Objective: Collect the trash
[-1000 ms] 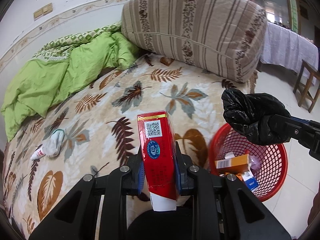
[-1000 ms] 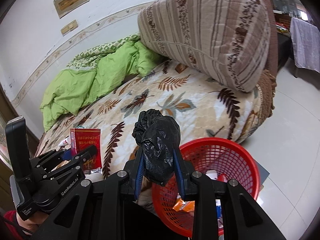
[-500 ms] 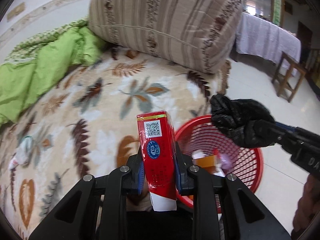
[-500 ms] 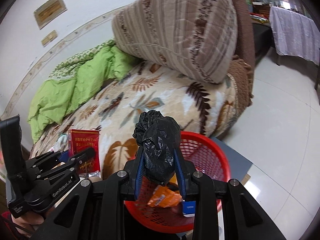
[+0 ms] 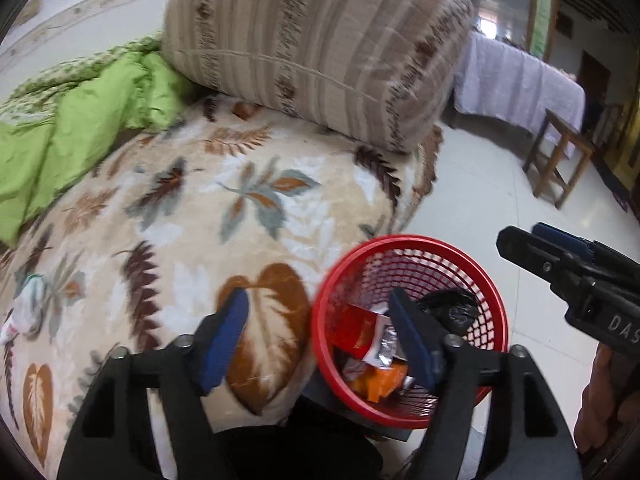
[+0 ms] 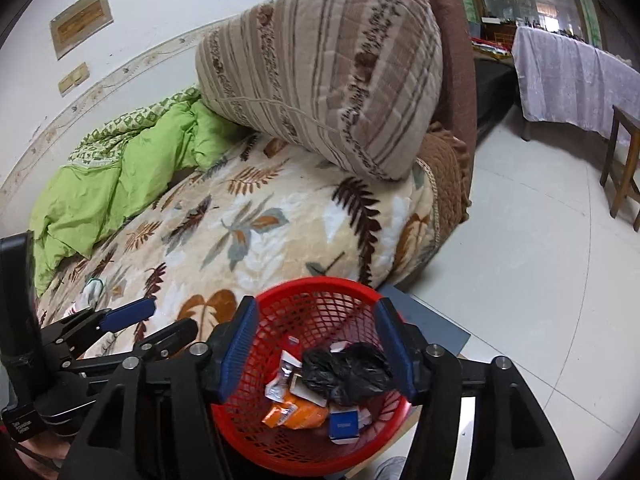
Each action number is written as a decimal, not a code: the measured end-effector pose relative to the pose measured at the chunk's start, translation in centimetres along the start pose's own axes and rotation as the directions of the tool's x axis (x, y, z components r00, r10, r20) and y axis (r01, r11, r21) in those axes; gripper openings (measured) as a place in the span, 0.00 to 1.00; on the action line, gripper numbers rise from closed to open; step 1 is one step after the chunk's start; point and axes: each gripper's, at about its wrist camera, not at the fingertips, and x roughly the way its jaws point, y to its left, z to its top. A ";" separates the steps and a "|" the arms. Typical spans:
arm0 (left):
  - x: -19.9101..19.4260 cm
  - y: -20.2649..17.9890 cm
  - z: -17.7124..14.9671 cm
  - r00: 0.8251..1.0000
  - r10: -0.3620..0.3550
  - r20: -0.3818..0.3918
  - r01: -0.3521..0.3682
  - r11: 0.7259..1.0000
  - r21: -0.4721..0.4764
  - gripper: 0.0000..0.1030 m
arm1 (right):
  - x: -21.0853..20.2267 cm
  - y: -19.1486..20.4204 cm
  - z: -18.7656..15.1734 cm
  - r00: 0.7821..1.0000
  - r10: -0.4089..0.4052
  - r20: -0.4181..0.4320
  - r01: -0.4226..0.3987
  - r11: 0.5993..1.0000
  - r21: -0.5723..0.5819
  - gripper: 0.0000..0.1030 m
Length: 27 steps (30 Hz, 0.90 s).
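Note:
The red mesh basket (image 5: 408, 240) (image 6: 312, 284) stands on the floor against the bed's corner. In it lie the red box (image 5: 352, 328), the crumpled black bag (image 5: 452, 308) (image 6: 344, 372), an orange packet (image 6: 296, 412) and a small blue box (image 6: 344, 424). My left gripper (image 5: 318, 336) (image 6: 160, 320) hangs over the basket's near-left rim, its jaws opening with nothing between them. My right gripper (image 6: 316, 344) (image 5: 520, 236) is above the basket, its jaws also opening and holding nothing.
A white sock-like bundle (image 5: 20, 312) (image 6: 90, 292) lies on the leaf-patterned blanket (image 5: 180, 220). Behind it sit a big striped cushion (image 5: 320, 48) and a green quilt (image 5: 72, 128). A wooden stool (image 5: 560, 160) and a cloth-covered table (image 6: 572, 76) stand on the tiled floor.
Both grippers have opened. The red box left my left gripper and the black bag left my right one; both now lie in the basket. Both views swung toward the basket.

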 end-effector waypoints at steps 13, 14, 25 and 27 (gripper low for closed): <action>-7.4 7.1 -4.6 0.957 0.263 0.120 -0.257 0.964 -0.066 0.98 | -1.2 8.9 -2.7 0.893 -0.440 0.092 0.446 0.892 -0.075 0.92; -7.6 7.4 -5.0 0.952 0.279 0.124 -0.272 0.960 -0.072 0.98 | -1.4 9.3 -2.9 0.885 -0.454 0.104 0.463 0.883 -0.080 0.92; -8.6 8.6 -6.1 0.922 0.358 0.147 -0.345 0.932 -0.108 0.99 | -2.4 11.1 -5.0 0.901 -0.431 0.044 0.433 0.892 -0.128 0.92; -8.5 8.6 -6.0 0.925 0.356 0.134 -0.343 0.933 -0.107 0.99 | -2.7 11.5 -5.1 0.902 -0.427 0.064 0.432 0.892 -0.132 0.92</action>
